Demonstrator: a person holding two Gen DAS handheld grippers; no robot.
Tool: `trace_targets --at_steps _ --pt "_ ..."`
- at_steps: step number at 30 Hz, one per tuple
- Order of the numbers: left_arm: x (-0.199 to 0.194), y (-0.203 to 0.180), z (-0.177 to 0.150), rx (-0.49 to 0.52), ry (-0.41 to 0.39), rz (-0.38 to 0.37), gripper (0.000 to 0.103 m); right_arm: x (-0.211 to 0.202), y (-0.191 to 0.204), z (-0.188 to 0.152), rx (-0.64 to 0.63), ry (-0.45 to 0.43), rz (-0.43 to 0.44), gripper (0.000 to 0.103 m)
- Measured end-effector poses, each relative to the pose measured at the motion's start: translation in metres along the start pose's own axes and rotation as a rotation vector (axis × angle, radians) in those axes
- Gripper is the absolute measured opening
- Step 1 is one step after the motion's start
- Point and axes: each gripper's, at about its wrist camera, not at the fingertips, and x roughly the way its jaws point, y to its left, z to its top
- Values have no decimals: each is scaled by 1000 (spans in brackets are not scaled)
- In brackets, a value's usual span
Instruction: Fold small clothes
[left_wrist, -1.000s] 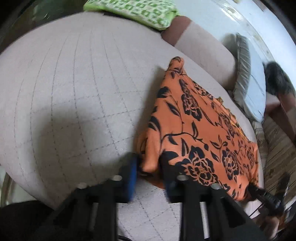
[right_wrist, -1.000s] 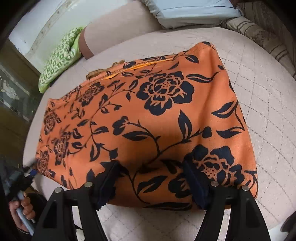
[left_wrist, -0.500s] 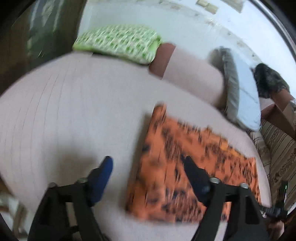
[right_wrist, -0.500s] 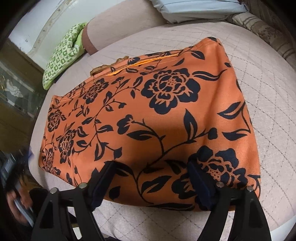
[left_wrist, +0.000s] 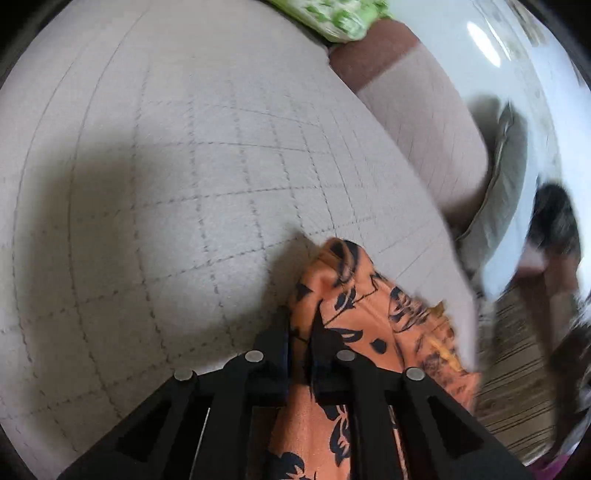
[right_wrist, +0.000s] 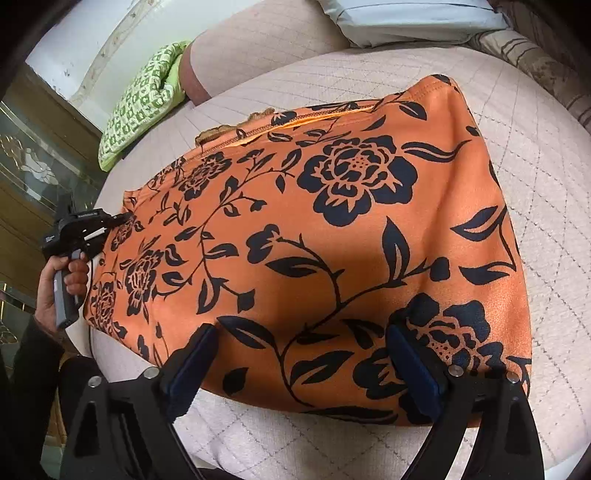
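My orange garment (right_wrist: 332, 236) carries black flowers and vines; the beige cushion (right_wrist: 535, 184) is grid-stitched; the far-left pillow (right_wrist: 144, 99) is green-and-white patterned.

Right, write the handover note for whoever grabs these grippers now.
Left gripper: jaws closing on a corner of the orange floral garment, cloth pinched between them.
Right gripper: jaws opening, spread over the garment's near edge, gripping nothing.
Garment lies mostly flat on the quilted beige cushion, folded to a rectangle, zipper edge at the far side.
Left: carry the pinched corner across for the next fold, then smooth.
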Motion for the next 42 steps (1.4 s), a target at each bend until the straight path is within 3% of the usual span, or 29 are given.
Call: trace_targets --at_steps 1,4,6,8,12,13,14,15,16,17,19,21,24,25,26,27,28,31,33,37,38,39,40,42 --pt "-8 -4 -3 26 -17 24 17 -1 -1 0 4 -2 6 94" --pt "-44 -41 -23 204 -175 119 24 -5 -6 -1 36 -20 40 94" --pt "-64 -65 -47 325 -233 122 51 -9 -9 -1 76 -30 64 94" --pt "-69 -75 -70 381 -232 175 58 -16 -15 -3 147 -54 95 94" --pt "-62 -76 -120 493 -210 291 59 -48 -19 -12 215 -172 186 94" --pt "-53 -74 -129 522 -184 351 59 -54 -23 -17 232 -205 213 94" --pt "-37 -71 -134 545 -140 423 62 -52 -28 -20 246 -212 221 94" --pt "-24 -65 -139 558 -122 448 64 -39 -42 -23 279 -165 181 94" --pt "-30 -64 -140 552 -160 459 72 -27 -55 -25 321 -119 171 89" --pt "-37 -68 -138 538 -157 475 72 -30 -66 -28 391 -144 210 85" --pt "-58 -79 -140 530 -189 432 72 -54 -67 -28 438 -185 246 84" --pt "-81 -93 -152 572 -285 383 75 -78 -56 -29 363 -251 229 84" --pt "-85 -104 -173 638 -334 331 85 -75 -62 -35 361 -231 233 85" --pt "-77 -101 -179 646 -317 344 85 -60 -77 -40 422 -174 184 85" --pt "-58 -95 -183 654 -248 393 85 -49 -92 -47 496 -146 198 84" --pt "-41 -92 -183 659 -193 431 85 -53 -97 -51 535 -176 219 77" --pt "-33 -87 -185 672 -168 462 85 -62 -97 -51 558 -196 234 77" --pt "-39 -92 -190 702 -235 455 85 -85 -71 -40 446 -231 149 78" --pt "-40 -92 -189 688 -239 416 85 -95 -55 -25 382 -261 195 79" --pt "-25 -94 -187 676 -251 436 85 -66 -56 2 358 -238 200 83" --pt "-24 -93 -184 670 -252 431 85 -50 -69 4 375 -197 141 84" --pt "-23 -90 -181 660 -251 420 85 -37 -88 -1 445 -157 136 82" --pt "-22 -90 -176 651 -251 413 85 -37 -99 -7 540 -197 196 82" --pt "-23 -89 -173 636 -250 408 85 -61 -89 -8 583 -235 186 82"
